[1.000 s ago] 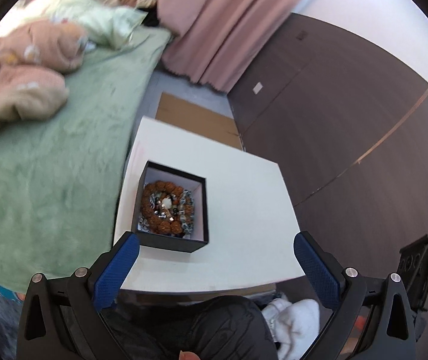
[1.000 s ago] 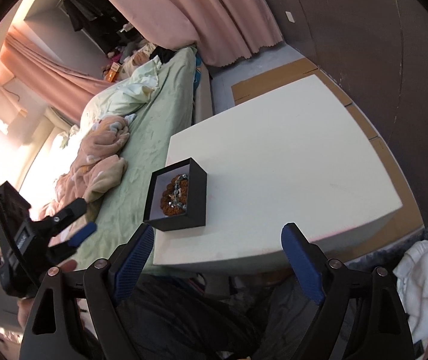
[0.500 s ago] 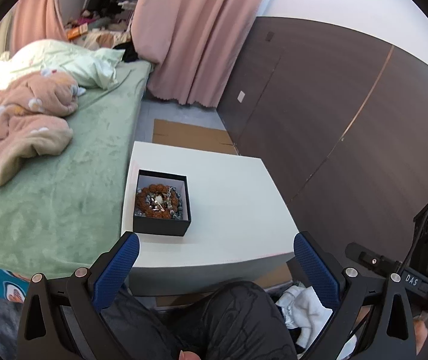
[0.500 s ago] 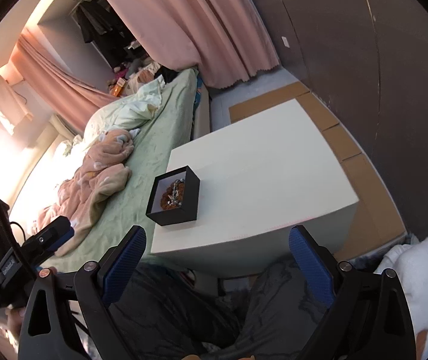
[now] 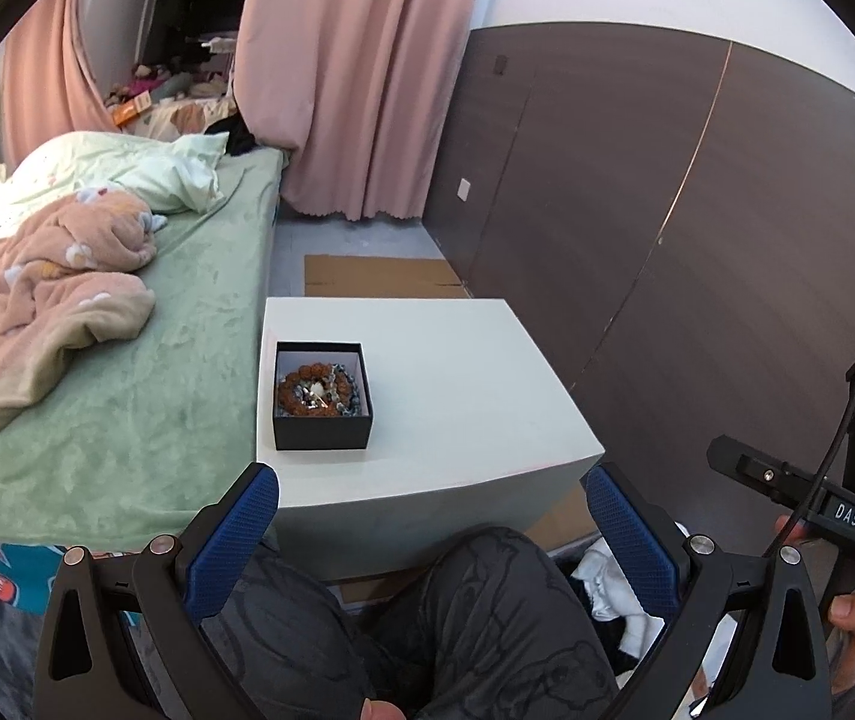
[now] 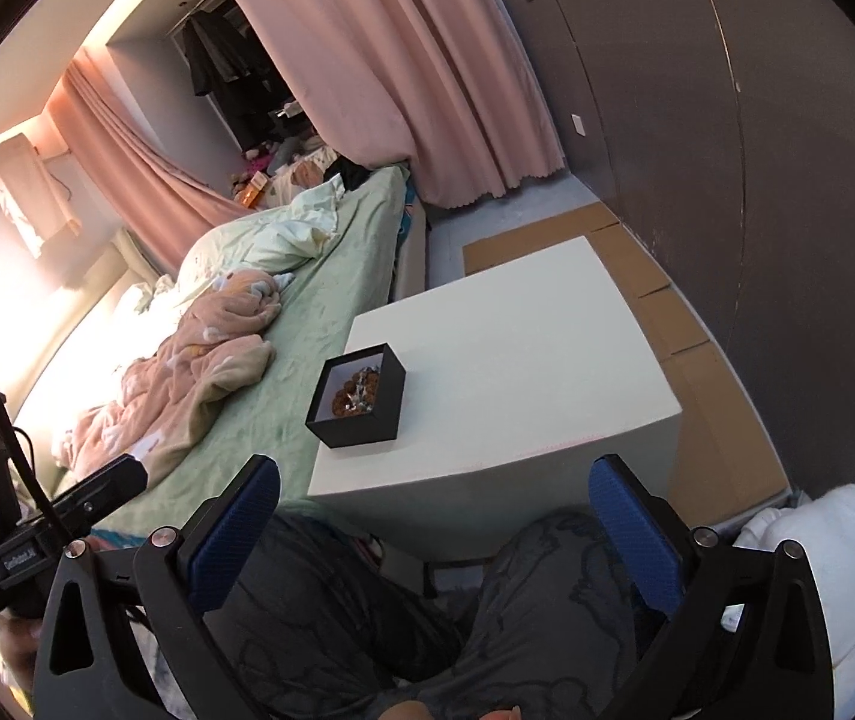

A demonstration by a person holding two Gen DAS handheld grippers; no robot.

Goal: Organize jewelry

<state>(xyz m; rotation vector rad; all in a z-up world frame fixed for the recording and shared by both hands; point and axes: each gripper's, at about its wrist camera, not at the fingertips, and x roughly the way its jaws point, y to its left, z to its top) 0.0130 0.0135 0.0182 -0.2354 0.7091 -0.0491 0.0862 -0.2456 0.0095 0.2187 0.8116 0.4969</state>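
- Near the bench's point(image 5: 463, 360) left edge, toward its front corner: open black jewelry box point(image 5: 322, 432), sitting flat, white-lined inside.
- Inside the box: brown beaded bracelet point(image 5: 301, 387) coiled round a tangle of smaller silvery pieces, too small to tell apart.
- Left claw point(image 5: 432, 534) spread wide, nothing between its blue pads, hanging short of the bench's front edge, above the person's dark trousers point(image 5: 487, 612).
- Right claw point(image 6: 434, 531) likewise gaping, jaws just opened further, nothing between them, also clear of the bench and well apart from the box.
- Beside the bench's left edge: bed with green sheet point(image 5: 127, 396) and crumpled pink blanket point(image 5: 49, 276).
- Beyond the far edge: flat cardboard point(image 5: 379, 276) on the floor, pink curtain point(image 5: 355, 78) behind.
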